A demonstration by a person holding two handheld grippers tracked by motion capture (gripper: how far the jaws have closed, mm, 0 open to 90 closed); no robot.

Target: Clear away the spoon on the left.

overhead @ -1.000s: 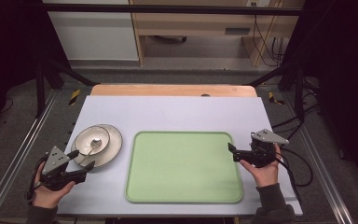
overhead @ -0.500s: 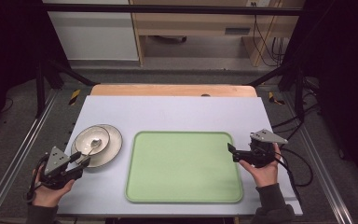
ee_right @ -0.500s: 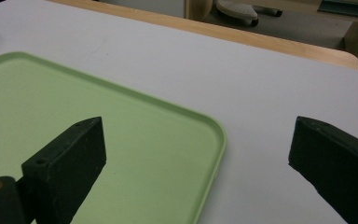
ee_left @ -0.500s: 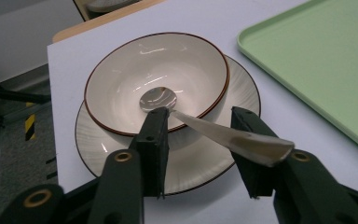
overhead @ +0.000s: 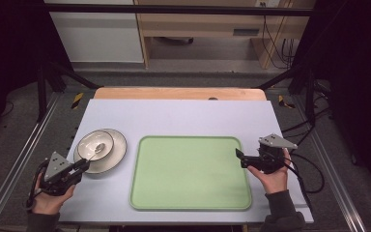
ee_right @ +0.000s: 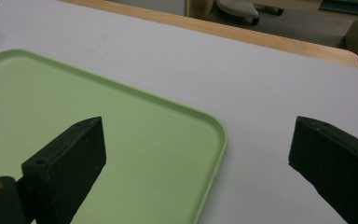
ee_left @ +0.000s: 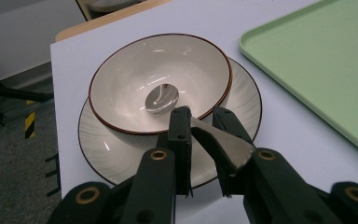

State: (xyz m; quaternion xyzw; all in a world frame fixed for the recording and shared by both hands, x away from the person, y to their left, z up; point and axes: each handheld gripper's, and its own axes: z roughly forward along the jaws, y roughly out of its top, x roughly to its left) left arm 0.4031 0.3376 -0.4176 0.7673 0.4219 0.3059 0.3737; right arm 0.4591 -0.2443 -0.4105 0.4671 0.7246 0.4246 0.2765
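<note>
One spoon [ee_left: 168,100] lies in a cream bowl [ee_left: 121,84], its round end resting at the bottom and its flat handle sloping up over the near rim toward the left gripper [ee_left: 200,119]. Seen along that gripper, the handle's long axis runs straight back between the two black jaws, which are clenched on its sides, so the left gripper grasps the spoon. The bowl sits on a wider plate [ee_left: 102,154] with a dark rim, and holds nothing besides the spoon. From above, bowl and plate stand at the left of the pale table [overhead: 183,116], just ahead of the left gripper [overhead: 79,166], which a hand [overhead: 48,198] holds at the near left corner. A green tray [overhead: 191,174] lies flat in the middle of the table, just beside the plate, with nothing on it. The right gripper [overhead: 239,157] hovers at the tray's right edge, held by the other hand [overhead: 273,176]; its jaws are spread wide and released, grasping nothing. The left hand is by far the nearer to the spoon; the right is well apart, across the tray
</note>
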